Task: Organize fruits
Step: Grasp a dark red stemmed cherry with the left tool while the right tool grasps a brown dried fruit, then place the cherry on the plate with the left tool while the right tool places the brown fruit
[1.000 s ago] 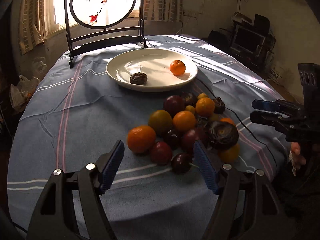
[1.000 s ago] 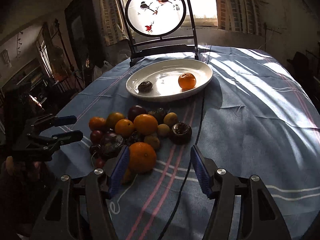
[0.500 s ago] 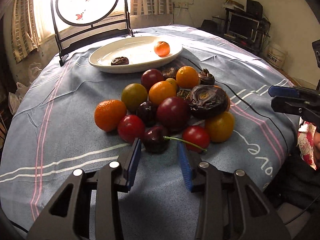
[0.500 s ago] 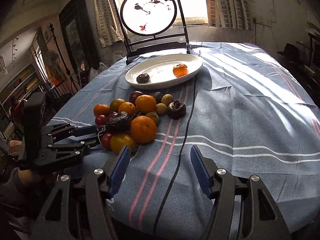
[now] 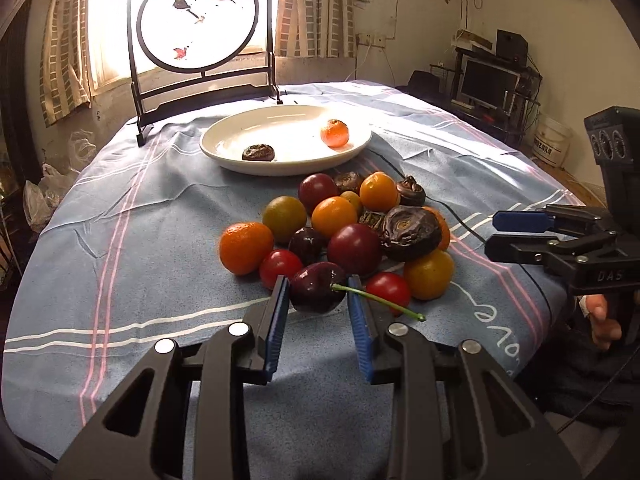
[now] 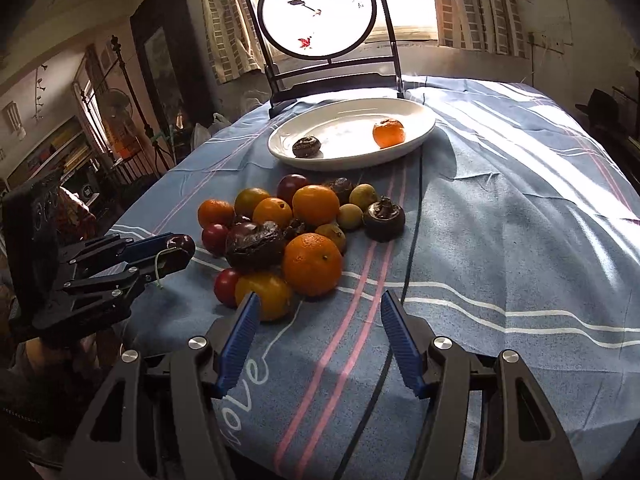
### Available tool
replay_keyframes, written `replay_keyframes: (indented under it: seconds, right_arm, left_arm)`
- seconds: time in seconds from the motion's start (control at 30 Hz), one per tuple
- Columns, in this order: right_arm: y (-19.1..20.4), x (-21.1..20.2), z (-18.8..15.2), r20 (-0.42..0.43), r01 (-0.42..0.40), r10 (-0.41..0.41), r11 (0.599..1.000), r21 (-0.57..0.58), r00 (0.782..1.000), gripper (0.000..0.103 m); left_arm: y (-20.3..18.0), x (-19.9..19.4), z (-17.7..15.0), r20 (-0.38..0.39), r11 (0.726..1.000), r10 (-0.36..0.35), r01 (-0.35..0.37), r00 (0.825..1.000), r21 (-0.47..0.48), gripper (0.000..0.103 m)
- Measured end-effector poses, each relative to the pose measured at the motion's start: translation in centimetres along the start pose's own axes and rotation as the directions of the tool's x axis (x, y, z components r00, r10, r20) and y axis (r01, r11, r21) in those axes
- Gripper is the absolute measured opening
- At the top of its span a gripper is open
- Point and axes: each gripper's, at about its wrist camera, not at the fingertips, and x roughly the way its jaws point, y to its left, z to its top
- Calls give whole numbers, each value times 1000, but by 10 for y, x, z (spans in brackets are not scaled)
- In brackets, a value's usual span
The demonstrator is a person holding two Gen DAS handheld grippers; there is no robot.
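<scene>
left gripper [image 5: 318, 300] jaws just closed, now pinching the dark cherry [image 5: 318, 292] at the pile's near edge; right gripper [image 6: 316, 332] spread, empty. Risk: round glossy cherry squirts out, or its stem [image 5: 376, 300] drags the neighbouring cherry tomato [image 5: 388, 288]. White plate [image 5: 224, 156] holds one mandarin [image 5: 334, 133] and one dark wrinkled fruit [image 5: 258, 153]

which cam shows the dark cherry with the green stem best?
Left wrist view. The cherry sits close and centred between the left gripper pads, which have just been closing onto it, its stem trailing right. The right wrist view shows it only small at the far left, mostly hidden by those pads.
</scene>
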Motion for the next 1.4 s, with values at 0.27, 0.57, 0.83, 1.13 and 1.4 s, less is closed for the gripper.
replay_keyframes:
  seconds: [0.27,0.57,0.83,1.13,1.4]
  right_arm:
    - [55,18,24,40,61,-53,973,-224,998,63]
    - [72,48,27,-19,99,-109,948,-302,994,43]
    - [44,10,36,81,13,2,985,-175,997,43]
    - [-6,11,97,124,-49,51,999,-25,991,43]
    - [-37,93,178,53,-17,13,998,59,998,43]
  left_arm:
    - [13,-5,0,5,999,4,-4,1000,-38,29]
    - [19,-3,-3,0,998,-4,4,1000,-61,29]
    - [25,-6,0,21,996,-11,13,1000,-85,29]
    - [39,17,56,9,992,-84,85,996,-90,29]
    - [82,113,152,-81,978,-114,97,990,-186,29]
